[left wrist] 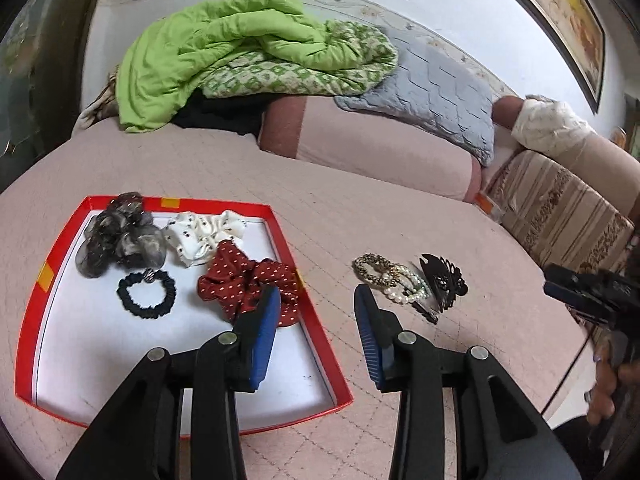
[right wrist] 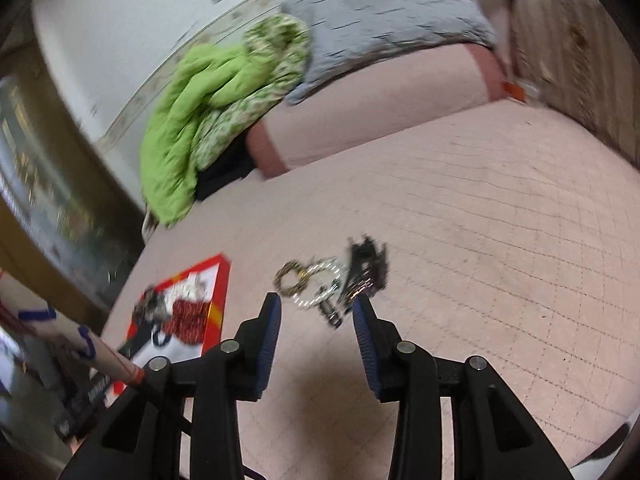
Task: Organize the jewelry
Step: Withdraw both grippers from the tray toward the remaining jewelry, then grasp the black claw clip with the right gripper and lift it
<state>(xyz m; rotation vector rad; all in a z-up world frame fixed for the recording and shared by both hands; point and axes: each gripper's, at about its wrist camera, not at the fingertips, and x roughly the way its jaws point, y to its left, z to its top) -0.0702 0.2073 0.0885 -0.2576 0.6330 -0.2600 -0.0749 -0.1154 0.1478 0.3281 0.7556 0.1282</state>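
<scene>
From your left wrist camera, your left gripper (left wrist: pixel 316 292) hangs above the bed with its jaws partly apart and nothing between the blue pads (left wrist: pixel 264 332). At about ten o'clock from the fingertips lies the red tray (left wrist: pixel 38 292) on the pink quilted bedspread (left wrist: pixel 360 216). Inside it sit a grey sheer scrunchie (left wrist: pixel 120 236) and a white dotted scrunchie (left wrist: pixel 204 236) along the far side, a black hair tie (left wrist: pixel 146 290) nearer you, and a red polka-dot scrunchie (left wrist: pixel 248 284) against the tray's right wall, partly hidden behind your left finger. At about two o'clock, outside the tray, a small pile rests on the bedspread: a leopard-print bracelet (left wrist: pixel 370 270), a pearl bracelet (left wrist: pixel 404 288) touching it, and a dark hair claw (left wrist: pixel 442 284) on their right. Your right gripper (left wrist: pixel 588 292) shows at three o'clock, blurred.

From your right wrist camera, the picture is smeared by motion. Your right gripper (right wrist: pixel 317 304) is partly open and holds nothing. The jewelry pile (right wrist: pixel 332 280) lies at twelve o'clock, just beyond the fingertips. The tray sits at nine o'clock, with your left gripper's body low at eight o'clock. A green comforter (right wrist: pixel 192 120) is heaped far off at eleven o'clock.
</scene>
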